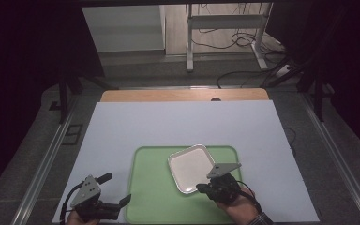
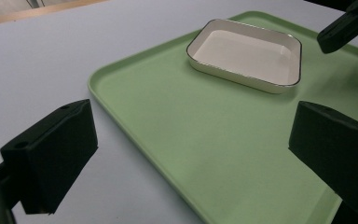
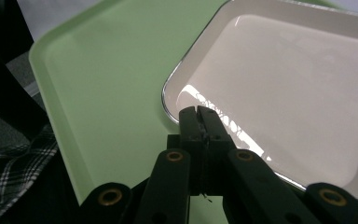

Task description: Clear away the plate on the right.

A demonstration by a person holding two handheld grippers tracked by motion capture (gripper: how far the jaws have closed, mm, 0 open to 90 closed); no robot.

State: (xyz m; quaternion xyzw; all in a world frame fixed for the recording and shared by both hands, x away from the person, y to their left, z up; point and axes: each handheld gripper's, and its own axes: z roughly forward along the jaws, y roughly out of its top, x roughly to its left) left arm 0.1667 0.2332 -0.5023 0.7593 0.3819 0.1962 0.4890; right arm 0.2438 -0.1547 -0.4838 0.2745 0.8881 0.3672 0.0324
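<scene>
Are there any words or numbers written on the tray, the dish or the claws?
None: no words, numbers or signs can be read anywhere.
The flat green plastic tray is plain.
The white rectangular dish with a dark rim is plain.
The black left claw and the black right claw carry no readable label.
</scene>
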